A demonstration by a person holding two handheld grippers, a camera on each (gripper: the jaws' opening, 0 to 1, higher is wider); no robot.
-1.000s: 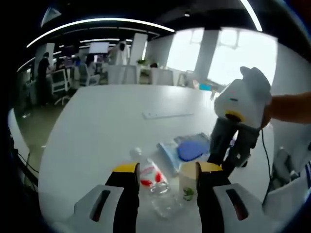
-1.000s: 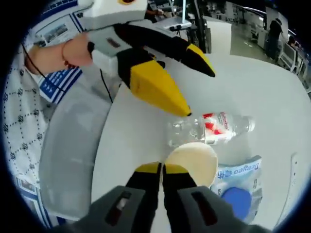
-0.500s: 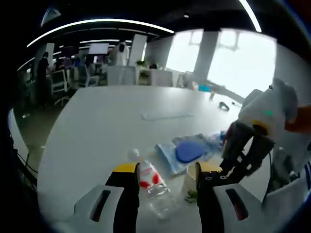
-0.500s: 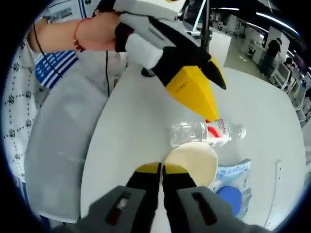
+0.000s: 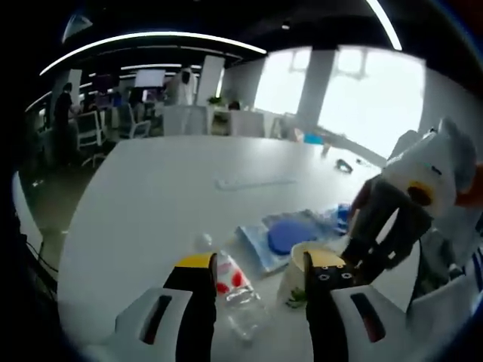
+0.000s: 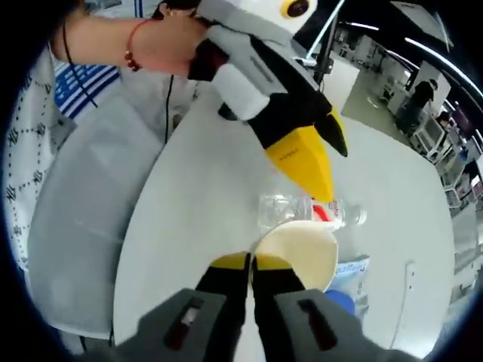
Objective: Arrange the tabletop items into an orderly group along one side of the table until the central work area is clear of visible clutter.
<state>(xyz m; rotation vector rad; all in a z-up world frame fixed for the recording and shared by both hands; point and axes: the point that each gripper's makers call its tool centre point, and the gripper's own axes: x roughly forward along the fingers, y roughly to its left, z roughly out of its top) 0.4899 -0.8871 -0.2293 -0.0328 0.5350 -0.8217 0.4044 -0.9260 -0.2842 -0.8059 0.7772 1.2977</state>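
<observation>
bottle (image 6: 302, 209): clear glossy plastic | cup (image 6: 298, 253): matt paper | table (image 5: 166, 188): smooth white

A clear plastic bottle (image 5: 232, 284) with a red-and-white label lies on a white table (image 5: 166, 188) beside a cream paper cup (image 6: 298, 253) bearing a green mark. A pale blue packet (image 5: 290, 232) carries a darker blue round patch. Both grippers (image 5: 256, 279) (image 6: 250, 262) are grey with black jaws tipped in yellow. A hand (image 6: 162, 41) wears a red cord at the wrist.
</observation>
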